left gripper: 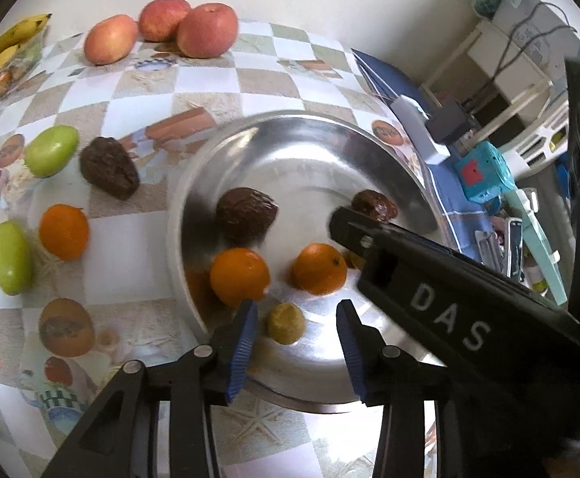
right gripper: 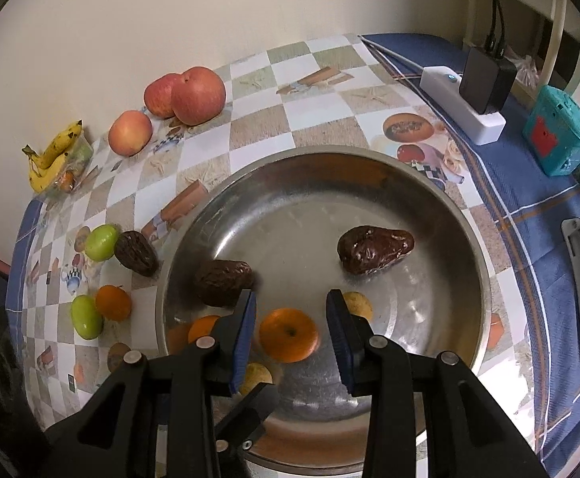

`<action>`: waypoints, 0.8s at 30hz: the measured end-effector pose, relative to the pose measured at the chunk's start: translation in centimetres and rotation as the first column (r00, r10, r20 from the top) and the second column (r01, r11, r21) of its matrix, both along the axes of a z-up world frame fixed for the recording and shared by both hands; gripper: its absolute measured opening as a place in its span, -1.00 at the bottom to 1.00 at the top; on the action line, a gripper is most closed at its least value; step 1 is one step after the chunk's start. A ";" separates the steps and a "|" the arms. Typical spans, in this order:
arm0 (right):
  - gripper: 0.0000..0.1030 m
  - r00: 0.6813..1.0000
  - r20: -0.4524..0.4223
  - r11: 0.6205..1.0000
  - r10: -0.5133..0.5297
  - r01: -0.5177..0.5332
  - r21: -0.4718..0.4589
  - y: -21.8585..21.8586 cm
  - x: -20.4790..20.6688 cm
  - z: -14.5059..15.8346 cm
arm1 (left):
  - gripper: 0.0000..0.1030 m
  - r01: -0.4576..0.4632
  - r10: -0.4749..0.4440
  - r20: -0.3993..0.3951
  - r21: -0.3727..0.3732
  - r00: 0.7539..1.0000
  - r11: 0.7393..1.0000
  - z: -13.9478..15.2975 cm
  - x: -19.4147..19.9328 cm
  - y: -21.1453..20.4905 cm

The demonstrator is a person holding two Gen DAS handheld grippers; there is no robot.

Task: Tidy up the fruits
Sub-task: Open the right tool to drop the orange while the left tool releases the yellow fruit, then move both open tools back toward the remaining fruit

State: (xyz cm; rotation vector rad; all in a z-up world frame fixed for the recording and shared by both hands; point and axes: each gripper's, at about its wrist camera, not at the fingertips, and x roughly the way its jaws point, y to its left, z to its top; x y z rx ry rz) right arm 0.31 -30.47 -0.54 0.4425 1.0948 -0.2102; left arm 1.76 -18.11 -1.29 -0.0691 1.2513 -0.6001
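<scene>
A steel bowl (left gripper: 389,151) (right gripper: 469,247) holds two dark dates (left gripper: 246,215) (right gripper: 373,249), two oranges and small yellow fruits. My left gripper (left gripper: 298,344) is open low over the bowl's near side. A small yellow fruit (left gripper: 286,322) (right gripper: 256,374) lies on the bowl floor between its blue pads, untouched. My right gripper (right gripper: 292,330) hangs above one orange (right gripper: 288,338) (left gripper: 320,269). There is a gap on each side of that orange, which rests on the bowl. The second orange (left gripper: 240,277) sits left of it. The right gripper's black finger (left gripper: 353,231) crosses the left wrist view.
On the checked tablecloth left of the bowl lie two green fruits (left gripper: 51,151), a date (left gripper: 108,167) and an orange (left gripper: 63,231). Three apples (left gripper: 206,30) and bananas (left gripper: 7,46) sit by the wall. A white power strip (right gripper: 461,103) and a teal box (right gripper: 557,135) are on the right.
</scene>
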 end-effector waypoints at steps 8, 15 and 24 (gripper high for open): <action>-0.27 1.000 0.006 1.000 -0.020 0.020 0.002 -0.2 -0.1 0.0 | -0.12 -0.116 0.114 0.042 0.057 0.993 0.992 0.8 1.2 2.5; -0.27 1.000 0.011 1.000 0.005 -0.005 -0.008 0.6 0.1 0.3 | -0.12 -0.238 0.232 0.076 0.068 0.970 0.969 1.6 2.6 5.7; 0.15 0.999 -0.015 0.998 0.046 -0.046 -0.045 1.8 0.7 -0.1 | 0.45 -0.398 0.384 0.112 0.167 0.917 0.902 1.3 4.4 10.2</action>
